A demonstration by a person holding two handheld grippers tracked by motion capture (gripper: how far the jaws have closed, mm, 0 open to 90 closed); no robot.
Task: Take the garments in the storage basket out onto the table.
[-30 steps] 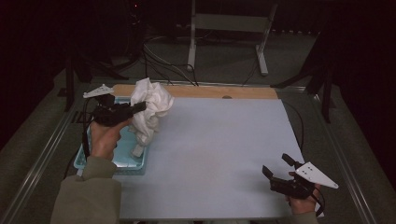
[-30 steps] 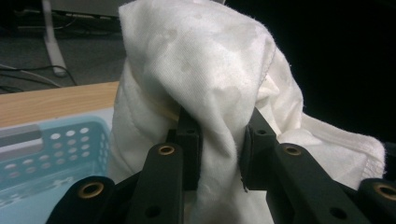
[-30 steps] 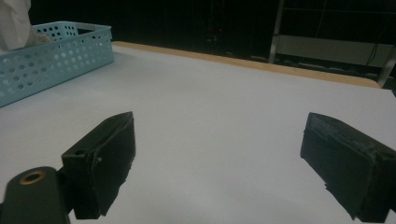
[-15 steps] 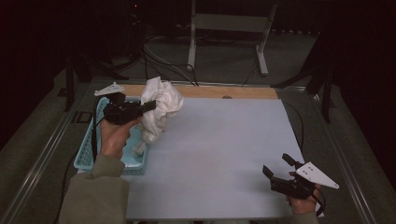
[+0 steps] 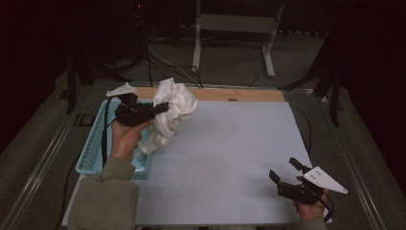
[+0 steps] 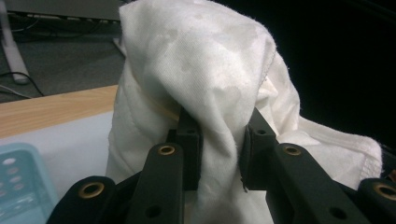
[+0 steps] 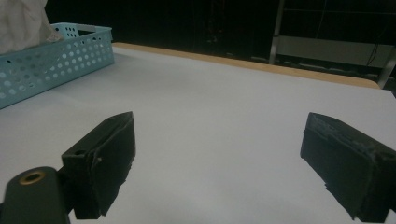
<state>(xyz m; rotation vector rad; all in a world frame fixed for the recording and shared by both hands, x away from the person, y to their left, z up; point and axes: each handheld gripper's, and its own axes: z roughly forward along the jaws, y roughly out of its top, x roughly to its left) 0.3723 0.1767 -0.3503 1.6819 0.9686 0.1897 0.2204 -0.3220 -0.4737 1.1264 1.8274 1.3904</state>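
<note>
Left gripper (image 5: 160, 107): we had its fingers (image 6: 189, 140) pinched tight on the white cloth (image 5: 173, 111).
Cloth: bunched and lifted, hanging over the right edge of the blue basket (image 5: 95, 143), its tail reaching down to the basket.
Right gripper (image 5: 286, 173): fingers wide, holding nothing, low over the white surface (image 5: 230, 158).
Progress: we judged the pick-up done; laying it out on the surface left.

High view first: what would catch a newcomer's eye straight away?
A crumpled white cloth hangs in the air at the table's left, pinched in the left claw beside the light blue basket. The right claw rests open and empty at the near right corner of the pale blue table.
</note>
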